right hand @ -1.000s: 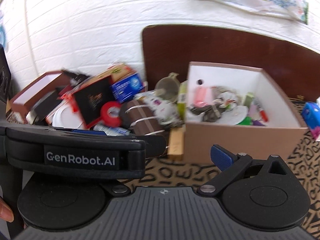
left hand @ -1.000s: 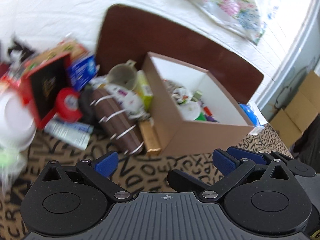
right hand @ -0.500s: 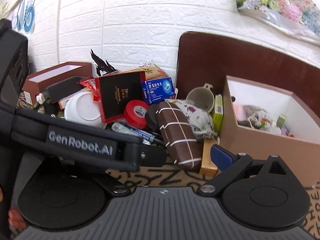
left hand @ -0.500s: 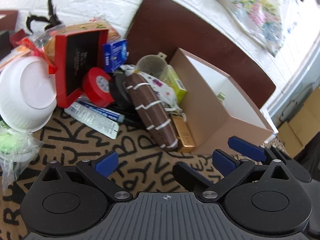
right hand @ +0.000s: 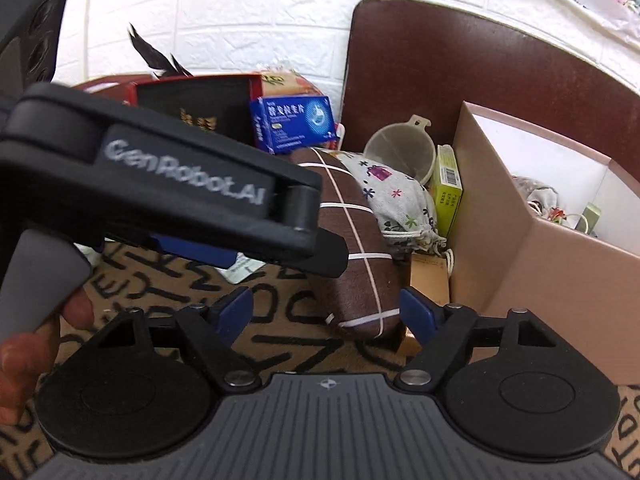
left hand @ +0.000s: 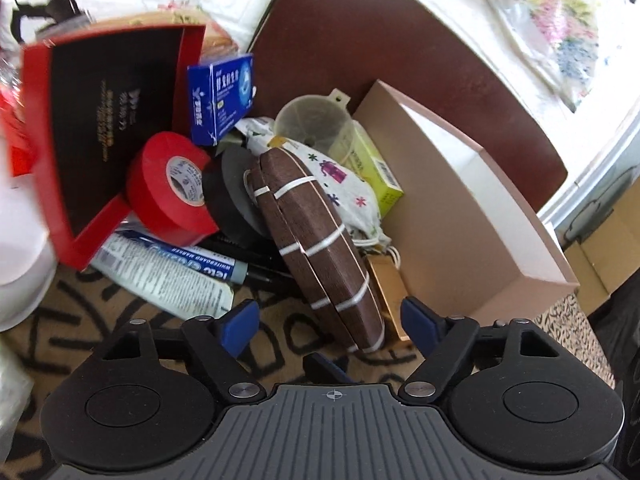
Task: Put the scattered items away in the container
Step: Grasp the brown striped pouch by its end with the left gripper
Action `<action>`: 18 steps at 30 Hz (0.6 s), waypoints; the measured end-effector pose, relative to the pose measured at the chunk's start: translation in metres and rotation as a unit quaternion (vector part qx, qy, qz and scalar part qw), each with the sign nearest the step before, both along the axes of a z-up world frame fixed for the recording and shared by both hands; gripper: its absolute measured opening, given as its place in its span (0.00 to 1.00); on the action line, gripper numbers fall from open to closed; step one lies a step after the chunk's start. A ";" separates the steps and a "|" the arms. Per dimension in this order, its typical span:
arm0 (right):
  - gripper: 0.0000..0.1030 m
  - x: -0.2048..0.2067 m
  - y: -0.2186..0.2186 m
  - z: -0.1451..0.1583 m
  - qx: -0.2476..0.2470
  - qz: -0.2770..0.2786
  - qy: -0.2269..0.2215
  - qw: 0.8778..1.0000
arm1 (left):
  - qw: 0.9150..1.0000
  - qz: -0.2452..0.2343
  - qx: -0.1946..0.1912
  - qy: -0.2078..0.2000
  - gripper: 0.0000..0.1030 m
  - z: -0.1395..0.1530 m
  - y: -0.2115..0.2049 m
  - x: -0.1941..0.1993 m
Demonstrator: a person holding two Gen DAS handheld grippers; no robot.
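A brown case with white bands (left hand: 320, 248) lies tilted in a pile left of the tan cardboard box (left hand: 460, 216). Both grippers are open and empty, each with the case's near end between its blue pads. My left gripper (left hand: 330, 320) is just short of it. My right gripper (right hand: 326, 308) is close behind it, and the case (right hand: 352, 248) fills the gap ahead. The left gripper's body (right hand: 168, 188) crosses the right wrist view. The box (right hand: 532, 248) holds several small items.
The pile holds red tape (left hand: 168, 184), black tape (left hand: 228, 196), a whiteboard marker (left hand: 188, 260), a blue medicine box (left hand: 222, 98), a red-and-black box (left hand: 100, 120), a funnel (left hand: 316, 120), a printed pouch (left hand: 344, 188), a green box (left hand: 376, 176) and a gold bar (left hand: 390, 288). A brown chair back (left hand: 400, 48) stands behind.
Both grippers have moved forward and down toward the pile. The brown case now sits between the pads of each. The left gripper's body now looms larger in the right wrist view.
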State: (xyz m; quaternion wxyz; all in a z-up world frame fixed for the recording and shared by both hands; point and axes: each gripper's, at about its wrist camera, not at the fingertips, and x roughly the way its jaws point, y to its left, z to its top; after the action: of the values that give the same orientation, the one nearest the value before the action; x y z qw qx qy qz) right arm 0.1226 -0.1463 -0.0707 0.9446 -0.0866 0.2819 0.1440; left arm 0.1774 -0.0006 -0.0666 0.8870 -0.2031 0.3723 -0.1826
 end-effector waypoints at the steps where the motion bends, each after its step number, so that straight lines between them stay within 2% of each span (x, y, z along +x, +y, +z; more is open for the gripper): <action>1: 0.76 0.004 0.000 -0.002 0.000 0.000 0.003 1.000 | 1.000 0.003 -0.002 0.002 0.82 -0.002 0.001 0.004; 5: 0.71 0.016 0.002 -0.008 -0.003 -0.004 0.003 1.000 | 1.000 0.012 -0.015 0.019 0.79 -0.012 0.004 0.023; 10: 0.72 0.019 0.011 -0.014 -0.032 0.000 -0.024 0.999 | 0.999 0.011 -0.033 0.036 0.79 -0.018 0.001 0.039; 14: 0.72 0.026 0.016 -0.019 -0.051 -0.010 -0.029 0.998 | 0.997 0.004 -0.048 0.052 0.79 -0.024 0.000 0.047; 16: 0.69 0.029 0.020 -0.022 -0.066 -0.021 -0.031 0.997 | 0.997 0.000 -0.055 0.058 0.66 -0.026 0.002 0.049; 17: 0.63 0.030 0.023 -0.023 -0.078 -0.028 -0.033 0.996 | 0.996 -0.004 -0.062 0.061 0.65 -0.027 0.002 0.050; 18: 0.61 0.030 0.024 -0.025 -0.089 -0.033 -0.035 0.995 | 0.995 -0.007 -0.071 0.064 0.58 -0.027 0.004 0.051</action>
State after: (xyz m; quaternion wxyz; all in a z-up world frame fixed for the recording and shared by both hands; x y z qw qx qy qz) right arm 0.1530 -0.1220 -0.0960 0.9467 -0.1660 0.2628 0.0845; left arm 0.2283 0.0030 -0.0939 0.8434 -0.2740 0.4159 -0.2017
